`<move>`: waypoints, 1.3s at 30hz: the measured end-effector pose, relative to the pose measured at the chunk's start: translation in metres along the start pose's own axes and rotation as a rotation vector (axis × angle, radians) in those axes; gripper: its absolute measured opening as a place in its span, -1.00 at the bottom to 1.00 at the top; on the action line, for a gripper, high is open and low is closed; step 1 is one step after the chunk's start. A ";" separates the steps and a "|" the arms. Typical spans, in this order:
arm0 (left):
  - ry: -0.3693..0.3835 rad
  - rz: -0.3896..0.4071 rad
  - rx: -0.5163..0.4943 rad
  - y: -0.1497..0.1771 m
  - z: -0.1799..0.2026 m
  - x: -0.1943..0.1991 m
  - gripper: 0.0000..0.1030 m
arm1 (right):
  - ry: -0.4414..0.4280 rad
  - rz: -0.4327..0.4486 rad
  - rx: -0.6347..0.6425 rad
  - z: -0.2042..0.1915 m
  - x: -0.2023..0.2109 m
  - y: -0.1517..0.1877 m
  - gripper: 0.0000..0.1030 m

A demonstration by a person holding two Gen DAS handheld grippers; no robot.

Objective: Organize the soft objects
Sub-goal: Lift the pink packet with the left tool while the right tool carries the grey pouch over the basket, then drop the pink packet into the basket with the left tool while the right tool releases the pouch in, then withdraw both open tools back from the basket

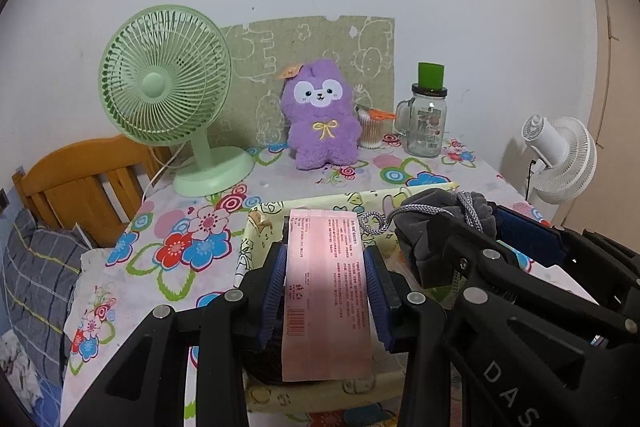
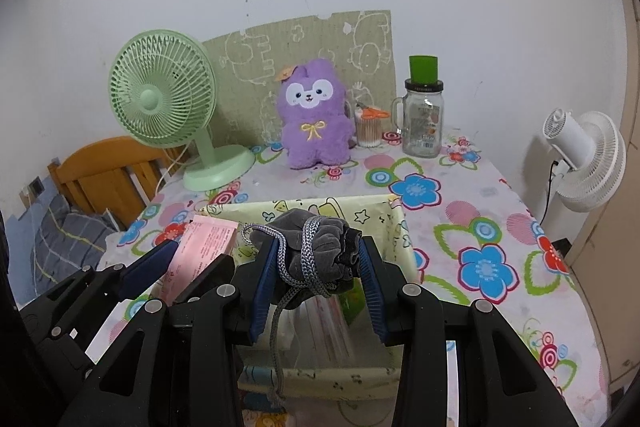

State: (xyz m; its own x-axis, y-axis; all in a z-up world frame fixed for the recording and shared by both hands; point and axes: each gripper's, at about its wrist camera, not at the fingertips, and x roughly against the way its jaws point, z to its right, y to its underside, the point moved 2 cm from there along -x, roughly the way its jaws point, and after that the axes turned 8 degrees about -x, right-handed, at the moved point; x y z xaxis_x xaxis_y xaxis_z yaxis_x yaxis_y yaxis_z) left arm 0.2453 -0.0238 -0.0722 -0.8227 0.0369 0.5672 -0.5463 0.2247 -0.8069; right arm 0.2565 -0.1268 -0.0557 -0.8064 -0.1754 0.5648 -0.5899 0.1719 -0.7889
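Both claws grip their loads, the left gripper a flat pink packet, the right gripper a grey drawstring pouch, directly above the open yellow fabric bin below.

The letters "DAS" stand in white on the right gripper arm; the pink packet carries print too small to read.

Plush toy at table's 12 o'clock; desk fan at 10, jar at 1, fabric bin at 6.

Pink packet print is too small to read (it hides a dark thing underneath).
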 end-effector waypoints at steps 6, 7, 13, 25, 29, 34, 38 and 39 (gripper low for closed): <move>0.008 -0.026 0.005 0.004 -0.005 -0.020 -0.22 | 0.019 -0.026 0.010 -0.002 -0.020 0.000 -0.15; 0.014 -0.036 0.009 0.006 -0.006 -0.024 -0.22 | 0.021 -0.034 0.012 -0.002 -0.023 0.001 -0.15; 0.035 -0.063 0.013 0.012 -0.006 -0.037 0.13 | 0.031 -0.073 0.016 -0.002 -0.040 0.007 -0.08; 0.013 -0.037 -0.007 0.009 -0.002 -0.021 0.61 | 0.027 -0.058 -0.006 0.006 -0.029 0.007 0.63; 0.009 -0.033 -0.013 0.011 0.001 -0.013 0.64 | 0.029 -0.049 0.004 0.006 -0.021 0.008 0.67; 0.006 -0.025 -0.016 0.012 0.003 -0.003 0.67 | 0.034 -0.042 0.005 0.006 -0.011 0.011 0.74; -0.007 -0.017 -0.021 0.012 0.006 0.007 0.77 | 0.044 -0.032 0.012 0.006 -0.001 0.011 0.78; -0.011 -0.017 -0.022 0.012 0.006 0.010 0.78 | 0.046 -0.029 0.012 0.007 0.001 0.011 0.78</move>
State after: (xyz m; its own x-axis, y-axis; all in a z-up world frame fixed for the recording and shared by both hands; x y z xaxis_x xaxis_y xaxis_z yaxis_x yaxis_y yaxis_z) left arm 0.2297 -0.0270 -0.0769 -0.8153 0.0225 0.5786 -0.5564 0.2461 -0.7936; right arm 0.2492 -0.1315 -0.0652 -0.7903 -0.1352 0.5976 -0.6126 0.1560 -0.7748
